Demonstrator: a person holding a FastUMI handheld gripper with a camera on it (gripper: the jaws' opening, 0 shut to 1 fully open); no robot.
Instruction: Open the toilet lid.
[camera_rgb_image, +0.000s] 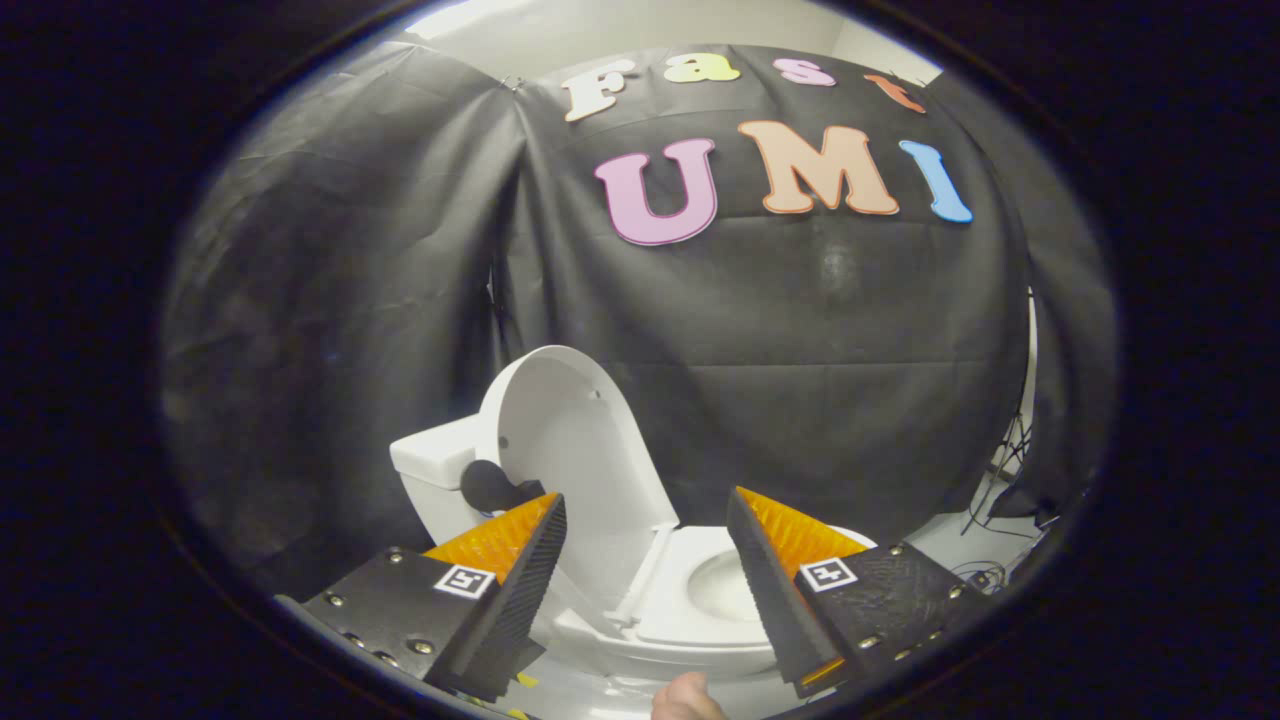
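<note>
Gripper: I read the two-finger gripper (645, 545) as spread wide, holding nothing, its fingers clear of the toilet.
Hand: part of a person's hand (685, 700) shows just below and between the fingers; most of it is cut off.
Seat: the white plastic toilet seat (690, 610) lies flat on the white ceramic bowl (680, 655), between and just beyond the fingers.
Lid: the white oval plastic toilet lid (575, 440) stands raised, just beyond the nearer finger, leaning back toward the white ceramic tank (430, 465). I judge the task essentially done.
Risk: if the lid rests short of the tank, it may drop shut; a careless sweep of the open fingers could also knock it forward.
Unclear: a dark rounded object (490, 485) beside the tank; I cannot identify it. Lid-to-tank contact is hidden by the lid.
Background: black cloth booth wall (800, 350); cables (1000, 480) on the floor, well apart.
</note>
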